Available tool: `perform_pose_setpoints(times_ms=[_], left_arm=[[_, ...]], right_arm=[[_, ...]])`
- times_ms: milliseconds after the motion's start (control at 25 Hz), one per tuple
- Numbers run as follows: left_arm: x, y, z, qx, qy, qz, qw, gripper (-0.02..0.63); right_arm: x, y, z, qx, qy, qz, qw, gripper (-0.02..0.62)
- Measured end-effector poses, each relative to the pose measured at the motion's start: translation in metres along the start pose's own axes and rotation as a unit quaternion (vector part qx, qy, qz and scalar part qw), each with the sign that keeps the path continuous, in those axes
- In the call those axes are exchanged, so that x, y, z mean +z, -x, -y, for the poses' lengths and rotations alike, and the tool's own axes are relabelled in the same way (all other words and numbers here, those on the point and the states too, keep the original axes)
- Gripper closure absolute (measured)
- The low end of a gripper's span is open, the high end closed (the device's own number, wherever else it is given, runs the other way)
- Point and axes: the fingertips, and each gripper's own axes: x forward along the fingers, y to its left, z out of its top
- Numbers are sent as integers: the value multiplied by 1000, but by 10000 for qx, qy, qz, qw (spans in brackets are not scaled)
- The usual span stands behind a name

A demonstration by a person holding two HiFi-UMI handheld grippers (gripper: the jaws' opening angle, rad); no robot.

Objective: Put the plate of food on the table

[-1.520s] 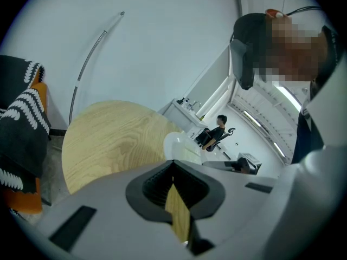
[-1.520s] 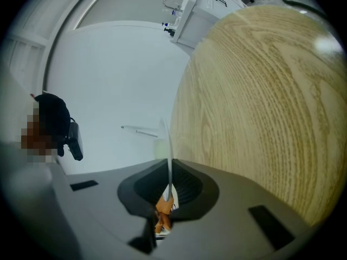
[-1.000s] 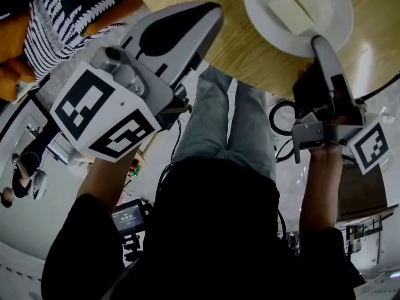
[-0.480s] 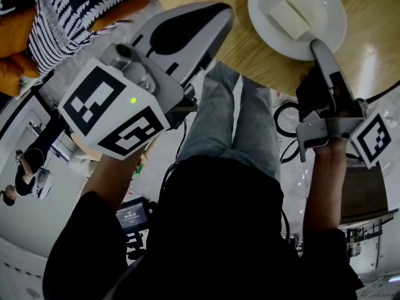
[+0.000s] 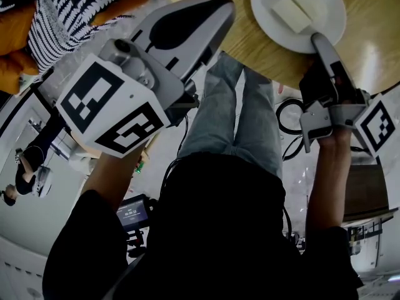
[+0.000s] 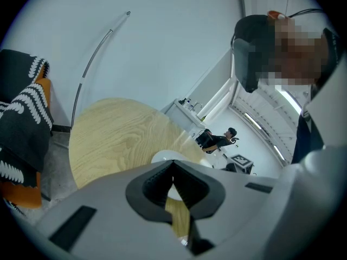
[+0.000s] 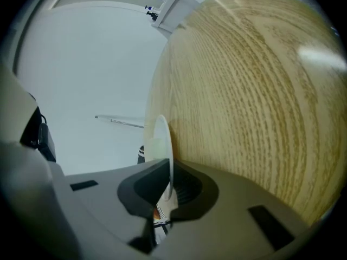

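A white plate [image 5: 325,25] carrying a pale block of food [image 5: 291,11] lies over the round wooden table [image 5: 250,49] at the top of the head view. My right gripper [image 5: 319,40] is shut on the plate's near rim. In the right gripper view the plate [image 7: 164,140] shows edge-on between the jaws, close beside the table [image 7: 255,102]. My left gripper [image 5: 215,8] hovers at the table's near edge, left of the plate, shut with nothing in it. Its own view looks past the closed tips [image 6: 173,169] to the table [image 6: 114,140] and the plate [image 6: 162,157].
A black-and-white patterned cushion [image 5: 69,17] lies on an orange seat at the upper left. Cables [image 5: 287,114] coil on the floor under the table edge. A small screen [image 5: 131,214] sits by my left arm. A seated person [image 6: 217,140] is far off.
The right gripper has pushed slightly forward with the plate, which now sits a little farther over the table. The left gripper has drifted slightly up and right.
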Motion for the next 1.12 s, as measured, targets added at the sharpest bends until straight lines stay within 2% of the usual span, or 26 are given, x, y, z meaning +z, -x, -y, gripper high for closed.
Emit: perform_pose_setpoints(times_ms=[360,680,920,1120], left_arm=[[-11,1,-7,25,77,70,9999,598],[-8,5,-6,39,94,171,9998,598],[-11,3,-7,-1,117,164,9998,598],[-3,3,-2,-52,134,152,9998,598]], right_arm=[[-8,-12,15,-277,194,-114,9994,578],[-5,-13,24,-693,355,-112,9969,571],[-3,-14,21,-741,476,-94,9961,566],[-2,-12,13,-903,862,-132,9921,554]])
